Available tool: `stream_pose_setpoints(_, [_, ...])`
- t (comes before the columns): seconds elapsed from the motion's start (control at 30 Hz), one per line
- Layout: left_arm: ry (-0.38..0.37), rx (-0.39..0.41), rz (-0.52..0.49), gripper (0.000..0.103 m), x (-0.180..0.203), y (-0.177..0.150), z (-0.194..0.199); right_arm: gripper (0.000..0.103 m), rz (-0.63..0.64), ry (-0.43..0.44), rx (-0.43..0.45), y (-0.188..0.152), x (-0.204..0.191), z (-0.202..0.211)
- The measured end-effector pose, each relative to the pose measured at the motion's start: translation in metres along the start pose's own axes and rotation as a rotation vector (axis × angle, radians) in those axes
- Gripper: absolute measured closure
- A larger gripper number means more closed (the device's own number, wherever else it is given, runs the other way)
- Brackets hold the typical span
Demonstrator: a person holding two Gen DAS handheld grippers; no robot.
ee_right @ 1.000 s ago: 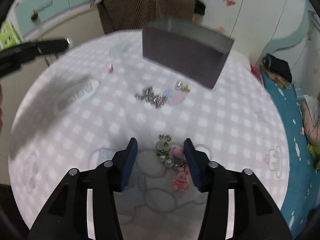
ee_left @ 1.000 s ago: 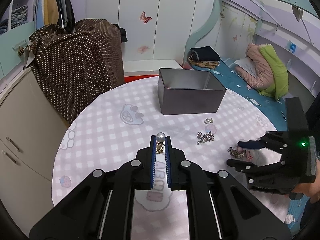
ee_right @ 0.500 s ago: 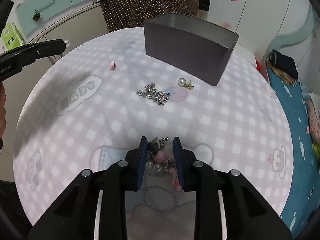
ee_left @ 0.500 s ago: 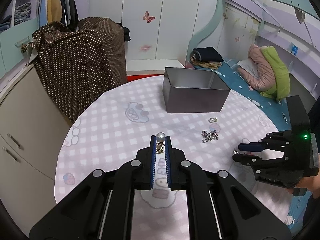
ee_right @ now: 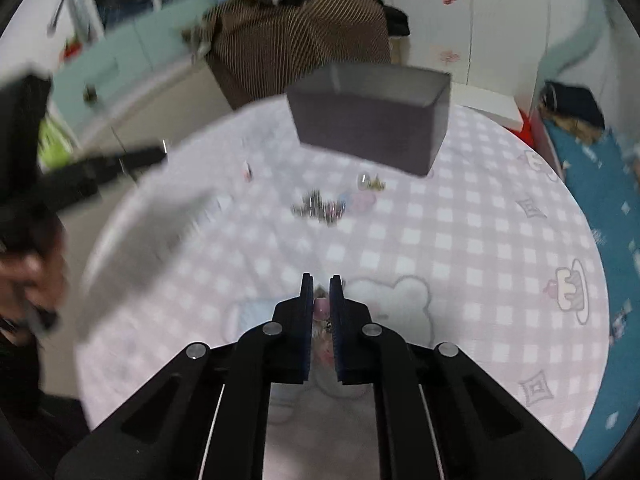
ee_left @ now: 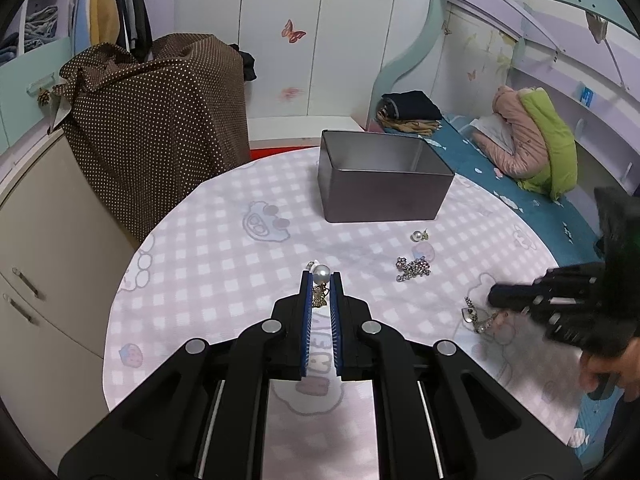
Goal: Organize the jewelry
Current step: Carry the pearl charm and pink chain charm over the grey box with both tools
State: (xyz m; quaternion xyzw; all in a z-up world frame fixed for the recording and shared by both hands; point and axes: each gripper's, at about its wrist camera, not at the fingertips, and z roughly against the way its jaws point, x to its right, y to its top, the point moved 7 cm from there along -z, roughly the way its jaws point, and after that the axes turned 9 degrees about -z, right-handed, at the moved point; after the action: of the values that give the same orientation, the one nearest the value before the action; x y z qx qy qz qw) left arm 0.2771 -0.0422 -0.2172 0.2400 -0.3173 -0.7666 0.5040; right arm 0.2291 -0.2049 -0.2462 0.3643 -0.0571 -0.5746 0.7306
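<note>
My left gripper (ee_left: 321,280) is shut on a pearl earring (ee_left: 321,274) with a gold dangle, held above the checked tablecloth. My right gripper (ee_right: 321,286) is shut on a charm bracelet (ee_right: 321,307) with pink beads; in the left wrist view the bracelet (ee_left: 476,318) hangs from its tip just above the cloth. An open grey metal box (ee_left: 380,178) stands at the far side of the round table; it also shows in the right wrist view (ee_right: 372,120). A second pearl earring (ee_left: 419,235) and a silver chain (ee_left: 413,268) lie on the cloth before the box.
A small pink item (ee_right: 247,170) lies on the cloth left of the chain. A chair draped in brown dotted fabric (ee_left: 156,120) stands beyond the table's left. A bed (ee_left: 520,184) runs along the right. A cabinet (ee_left: 44,248) is on the left.
My right gripper has closed on the charm bracelet and lifted it off the cloth, moving fast. My left gripper stays shut on the pearl earring and has risen slightly.
</note>
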Motion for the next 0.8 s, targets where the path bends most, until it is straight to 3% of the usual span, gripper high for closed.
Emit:
stream_pose_setpoints(0.17, [0.002,0.017,-0.004,0.094,0.001,0.008,0.005,0.096,-0.143,0.174,0.086,0.028,0.008,0.036])
stream_pose_setpoints(0.4, [0.003,0.052,-0.023,0.094,0.004,0.027,0.016,0.096,-0.229,0.324,0.144,0.060,0.004,0.064])
stream_pose_setpoints(0.6, [-0.004,0.073,-0.024,0.094,0.002,0.045,0.018,0.096,-0.212,0.332,0.162,0.078,-0.001,0.074])
stream_pose_setpoints(0.8, [-0.060,0.101,-0.017,0.094,0.001,0.088,0.013,0.096,-0.172,0.304,0.189,0.115,-0.015,0.077])
